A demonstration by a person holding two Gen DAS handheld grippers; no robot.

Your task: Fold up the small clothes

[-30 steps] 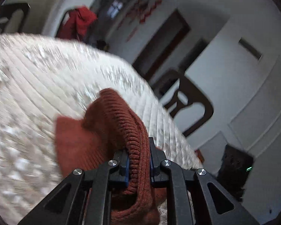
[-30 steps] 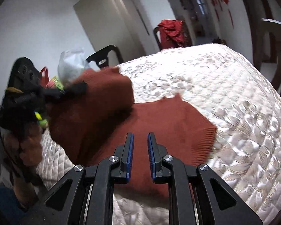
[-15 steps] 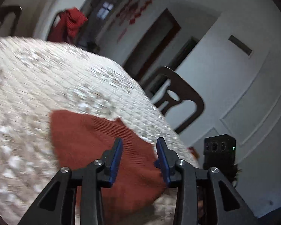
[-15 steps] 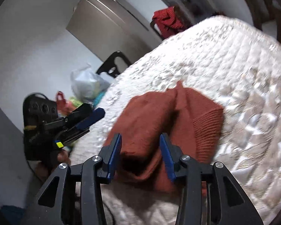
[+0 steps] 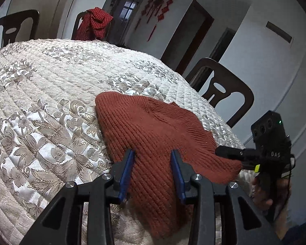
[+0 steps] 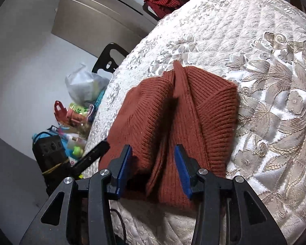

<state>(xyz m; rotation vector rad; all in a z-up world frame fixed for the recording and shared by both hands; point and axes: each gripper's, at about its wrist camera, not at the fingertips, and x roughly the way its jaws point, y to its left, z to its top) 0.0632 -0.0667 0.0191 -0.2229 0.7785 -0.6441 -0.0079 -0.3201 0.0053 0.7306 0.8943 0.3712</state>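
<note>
Now that both grippers have let go, the rust-red knitted sweater (image 5: 153,126) lies in a loose bundle on the quilted cover (image 5: 40,102) near its front edge, where a second ago the left gripper (image 5: 153,171) had a thick fold of it pinched and lifted. Its blue-padded fingers (image 5: 126,171) now stand moderately apart over the near part of the sweater, with knit seen between them but nothing pressed. The right gripper (image 6: 153,167) has also spread from nearly closed to a medium gap and has rolled at the wrist, hanging over the sweater's near edge, empty as far as I can see. From that side the sweater shows two layers meeting along a raised ridge (image 6: 178,77) down the middle, with a ribbed hem (image 6: 218,114) turned toward the cover's floral part. I would judge that one fold has just been laid down and released, and that the bundle looks lumpy, so smoothing or another fold probably comes next. The sweater is a chunky rib knit, soft and thick, likely to spring back rather than crease. The cover beneath it is shiny cream satin, stitched in diamonds and woven with pale gold flowers, over a round table. Beyond the sweater, a dark wooden chair (image 5: 224,94) stands at the table's far side.
</note>
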